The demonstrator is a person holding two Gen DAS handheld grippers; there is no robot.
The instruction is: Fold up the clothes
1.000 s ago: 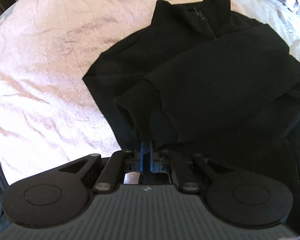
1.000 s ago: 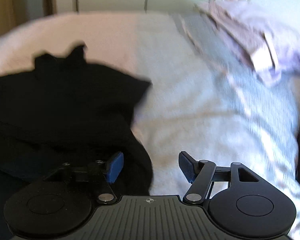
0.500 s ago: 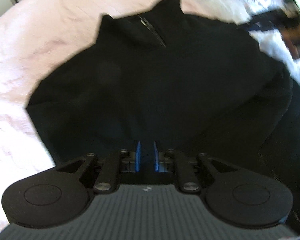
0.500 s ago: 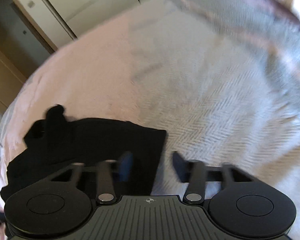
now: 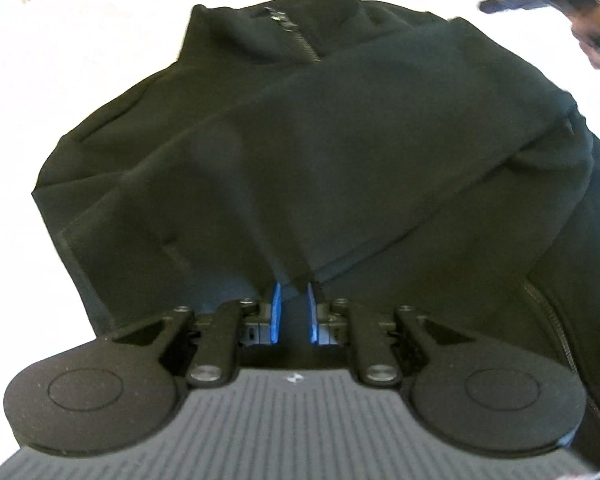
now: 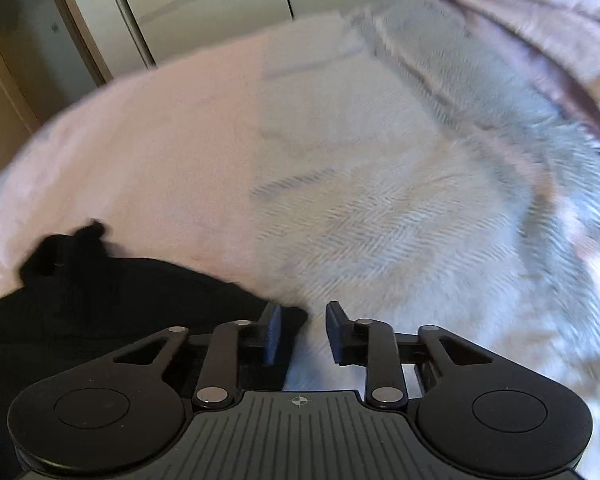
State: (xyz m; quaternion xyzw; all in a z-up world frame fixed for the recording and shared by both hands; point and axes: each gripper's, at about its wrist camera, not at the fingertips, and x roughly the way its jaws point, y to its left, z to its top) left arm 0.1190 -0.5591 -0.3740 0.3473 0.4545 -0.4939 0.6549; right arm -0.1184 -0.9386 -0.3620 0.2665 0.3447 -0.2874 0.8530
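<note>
Closest to us in the left wrist view, our left gripper (image 5: 293, 308) has its blue pads (image 5: 275, 312) drawn near each other with a narrow gap, and a dark fold of the black jacket (image 5: 320, 152) drops between them; whether the pads pinch the cloth or merely flank it we cannot tell. Beyond the pads, a sleeve (image 5: 380, 184) lies folded slantwise across the jacket's body, its cuff end near our gripper. Farther on, the jacket runs lengthwise away from us, its collar (image 5: 276, 28) and short zip (image 5: 300, 40) pointing to the far side. It lies on the pale bed cover (image 5: 80, 60), which is overexposed. At the far right edge we see a blurred hand (image 5: 592, 28) holding a dark tool.

Nearest in the right wrist view, our right gripper (image 6: 302, 334) stands parted and holds nothing, over the jacket's (image 6: 120, 304) edge. Past it spreads the bed cover (image 6: 340, 180), then a rumpled pinkish blanket (image 6: 540, 12) and pale wardrobe doors (image 6: 204, 0).
</note>
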